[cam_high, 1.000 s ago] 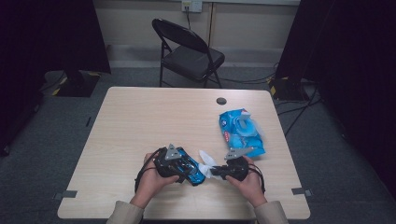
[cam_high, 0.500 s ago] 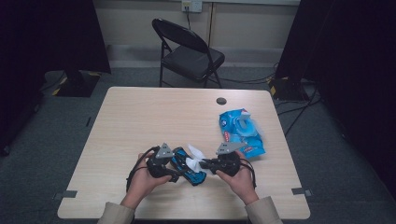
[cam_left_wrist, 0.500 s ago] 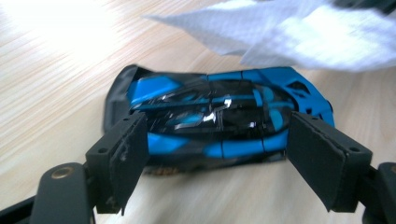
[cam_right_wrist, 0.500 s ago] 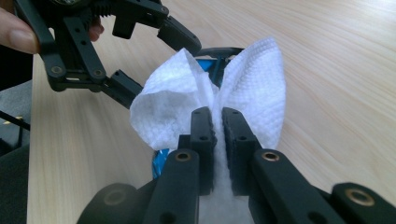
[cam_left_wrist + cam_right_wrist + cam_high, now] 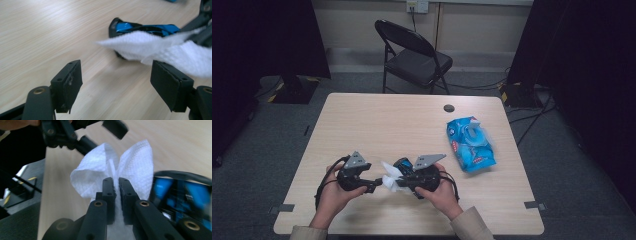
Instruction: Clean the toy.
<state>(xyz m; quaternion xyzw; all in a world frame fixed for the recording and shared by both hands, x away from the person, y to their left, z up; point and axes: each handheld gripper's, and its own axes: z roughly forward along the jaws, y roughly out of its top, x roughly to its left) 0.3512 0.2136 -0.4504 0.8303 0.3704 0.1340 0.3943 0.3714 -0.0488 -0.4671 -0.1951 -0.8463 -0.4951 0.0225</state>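
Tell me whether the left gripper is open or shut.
Open: the left gripper has its jaws wide apart, just been closing, empty; the white wipe lies beyond them.

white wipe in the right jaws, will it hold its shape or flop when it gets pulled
The white wipe likely flops: it folds and splays loosely above the right gripper. Probably very light, since a thin pinch carries it. Its embossed weave may grip well once the open left gripper closes.

My left gripper (image 5: 373, 184) held low near table's front edge, jaws apart, just been closing, nothing pressed between pads. My right gripper (image 5: 116, 185) facing it, tips close, jaws clamped together. Both hands wrap gripper bodies, forearms enter from bottom.
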